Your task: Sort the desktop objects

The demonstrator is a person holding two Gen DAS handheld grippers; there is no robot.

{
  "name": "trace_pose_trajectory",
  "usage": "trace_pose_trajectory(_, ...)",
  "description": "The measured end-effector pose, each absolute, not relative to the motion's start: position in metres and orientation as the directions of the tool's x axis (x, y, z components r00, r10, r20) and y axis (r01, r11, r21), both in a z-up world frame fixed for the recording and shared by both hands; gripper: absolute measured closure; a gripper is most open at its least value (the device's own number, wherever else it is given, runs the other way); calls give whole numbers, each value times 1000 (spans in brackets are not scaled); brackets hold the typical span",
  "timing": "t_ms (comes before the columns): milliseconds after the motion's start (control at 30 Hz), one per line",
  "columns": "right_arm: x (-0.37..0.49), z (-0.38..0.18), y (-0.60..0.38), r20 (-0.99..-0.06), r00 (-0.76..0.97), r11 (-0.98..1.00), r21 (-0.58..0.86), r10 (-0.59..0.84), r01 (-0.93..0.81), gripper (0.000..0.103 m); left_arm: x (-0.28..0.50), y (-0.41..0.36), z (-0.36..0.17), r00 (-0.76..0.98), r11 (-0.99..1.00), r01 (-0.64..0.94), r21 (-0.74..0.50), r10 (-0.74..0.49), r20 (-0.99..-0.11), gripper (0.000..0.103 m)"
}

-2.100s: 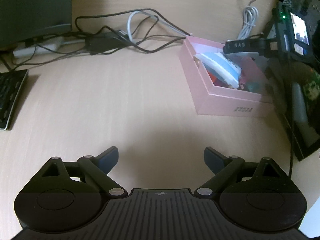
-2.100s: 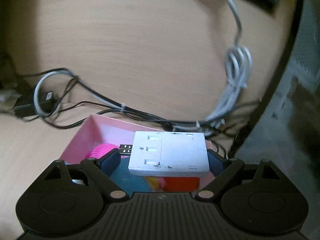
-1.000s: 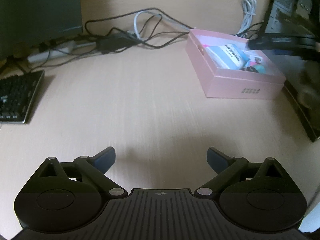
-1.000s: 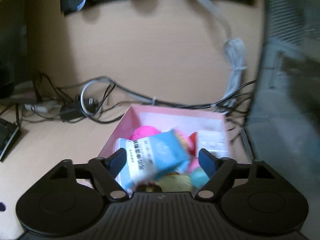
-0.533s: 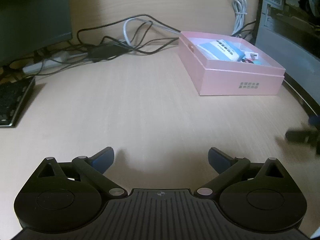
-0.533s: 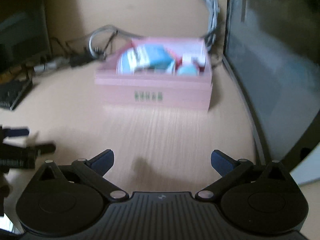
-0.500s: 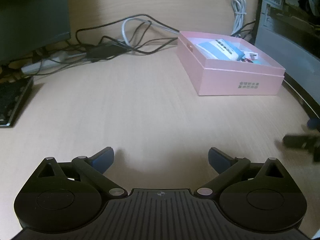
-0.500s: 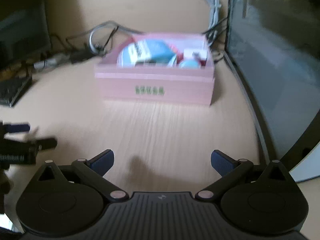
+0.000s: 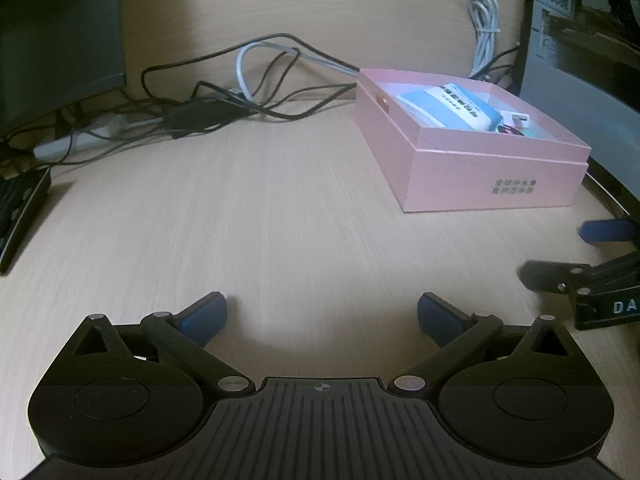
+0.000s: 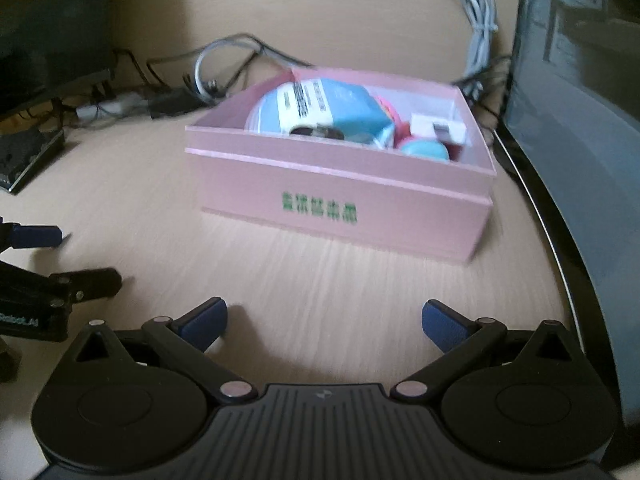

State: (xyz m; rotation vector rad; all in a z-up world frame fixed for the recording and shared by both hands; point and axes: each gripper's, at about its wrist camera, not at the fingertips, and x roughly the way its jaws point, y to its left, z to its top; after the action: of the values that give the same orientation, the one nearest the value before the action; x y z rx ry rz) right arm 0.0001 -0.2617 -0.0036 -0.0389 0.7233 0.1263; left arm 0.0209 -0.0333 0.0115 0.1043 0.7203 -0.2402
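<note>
— The left tool [image 9: 322,314], with its blue-tipped fingers [image 9: 204,316], is spread wide over the pale wood-grain counter [image 9: 248,232] with nothing between them. Is the right one the same?

— Yes, the right tool [image 10: 324,318] is wide apart too and holds nothing. It sits low over the counter, facing the front wall of the pink cardboard box [image 10: 340,208].

— Where is the white rectangular adapter?

— The white rectangular adapter [image 10: 438,128] lies inside the box, toward its right side, beside a blue-and-white soft packet [image 10: 328,106] and a light blue round thing [image 10: 424,148]. Something pink shows between them; I cannot tell what.

— And around the box?

— A tangle of black and grey cables [image 9: 248,92] lies behind it to the left, a coiled white cord [image 10: 480,4] hangs behind, and a dark keyboard corner [image 9: 20,208] sits far left.
</note>
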Motion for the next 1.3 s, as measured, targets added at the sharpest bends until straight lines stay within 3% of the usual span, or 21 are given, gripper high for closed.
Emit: trace_pose_trajectory(1300,-3,-4,-263,-642,758,990,7,110,-139,0,20,-31,12,730,968,249,12,-180,-659,0)
